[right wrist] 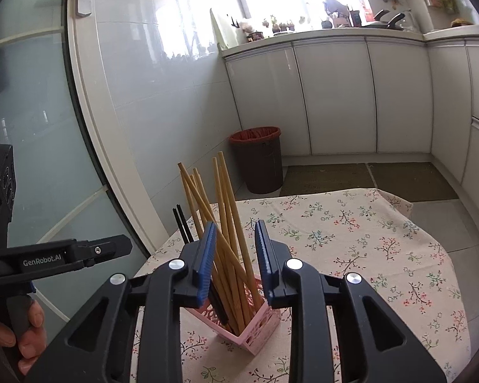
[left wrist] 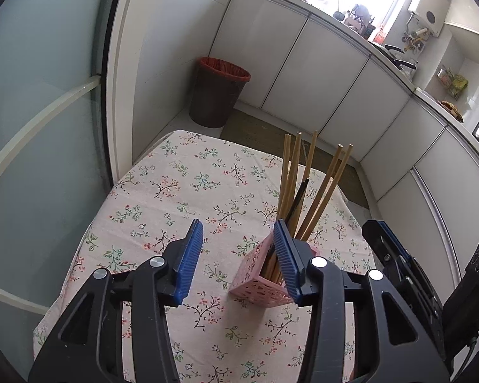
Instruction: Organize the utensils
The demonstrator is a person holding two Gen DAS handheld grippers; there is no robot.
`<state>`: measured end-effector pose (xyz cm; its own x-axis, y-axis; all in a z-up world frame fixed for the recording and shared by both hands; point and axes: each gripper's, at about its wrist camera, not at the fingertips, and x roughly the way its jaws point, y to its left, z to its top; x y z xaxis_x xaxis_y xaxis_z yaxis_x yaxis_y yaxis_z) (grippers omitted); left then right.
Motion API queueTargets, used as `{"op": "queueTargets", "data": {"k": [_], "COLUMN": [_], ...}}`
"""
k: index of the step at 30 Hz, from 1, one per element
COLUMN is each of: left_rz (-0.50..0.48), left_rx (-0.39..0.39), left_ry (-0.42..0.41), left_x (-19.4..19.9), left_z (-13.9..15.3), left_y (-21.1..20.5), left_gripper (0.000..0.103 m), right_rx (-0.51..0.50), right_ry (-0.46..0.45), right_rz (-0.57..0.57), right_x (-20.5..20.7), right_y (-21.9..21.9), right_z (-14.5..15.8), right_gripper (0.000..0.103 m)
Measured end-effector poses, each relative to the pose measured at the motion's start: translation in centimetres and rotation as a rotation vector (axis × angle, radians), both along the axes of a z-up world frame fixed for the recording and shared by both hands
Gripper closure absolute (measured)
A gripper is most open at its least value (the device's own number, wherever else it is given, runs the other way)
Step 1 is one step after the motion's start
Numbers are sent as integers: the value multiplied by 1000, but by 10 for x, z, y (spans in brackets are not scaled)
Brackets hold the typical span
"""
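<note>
A pink perforated plastic holder (right wrist: 254, 325) stands on the floral tablecloth (right wrist: 367, 239), holding long bamboo chopsticks (right wrist: 230, 217) and two black ones (right wrist: 182, 223). The left gripper (left wrist: 239, 249) and right gripper (right wrist: 236, 252) both gape, grasping nothing.

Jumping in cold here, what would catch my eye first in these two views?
The pink holder bristling with wooden chopsticks and two black ones, standing on the floral tablecloth. The right gripper hangs open just above it. Beyond the table, a brown bin sits by the white cabinets.
</note>
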<state>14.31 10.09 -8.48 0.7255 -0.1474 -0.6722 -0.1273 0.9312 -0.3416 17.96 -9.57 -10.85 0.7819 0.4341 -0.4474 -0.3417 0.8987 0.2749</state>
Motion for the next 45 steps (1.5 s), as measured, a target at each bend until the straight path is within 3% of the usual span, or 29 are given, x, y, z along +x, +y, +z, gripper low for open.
{"op": "queueTargets", "data": {"k": [2, 4, 6, 9, 11, 12, 14, 17, 21, 24, 28, 45], "left_rz": [-11, -28, -28, -1, -5, -10, -30, -30, -13, 16, 48, 58], "left_rx": [21, 42, 113, 237, 267, 271, 275, 269, 277, 284, 349, 373], "left_ry": [-3, -14, -28, -12, 7, 22, 49, -41, -98, -122, -144, -160], "left_x": [-4, -10, -17, -25, -31, -35, -44, -78, -120, -139, -153, -156], "left_z": [6, 14, 25, 37, 44, 48, 62, 95, 114, 121, 126, 119], "left_y": [-7, -14, -23, -33, -38, -40, -48, -59, -71, -75, -82, -83], "left_gripper": [55, 39, 24, 14, 11, 10, 9, 7, 7, 7, 7, 7], "right_rx": [-41, -59, -56, -81, -113, -151, -165, -157, -241, -222, -222, -204], "right_ry": [21, 54, 82, 160, 173, 174, 156, 91, 11, 18, 49, 71], "right_rz": [-11, -8, 5, 25, 3, -77, -121, -128, -146, -208, -173, -137], "right_x": [-5, -11, -14, -25, -36, -50, -61, -95, -136, -162, -181, -176], "right_y": [-3, -9, -13, -24, -31, -41, -46, -52, -50, -58, -58, -53], "right_z": [11, 23, 28, 41, 51, 65, 74, 104, 134, 145, 147, 129], "right_gripper": [70, 64, 58, 39, 34, 34, 29, 14, 10, 9, 9, 9]}}
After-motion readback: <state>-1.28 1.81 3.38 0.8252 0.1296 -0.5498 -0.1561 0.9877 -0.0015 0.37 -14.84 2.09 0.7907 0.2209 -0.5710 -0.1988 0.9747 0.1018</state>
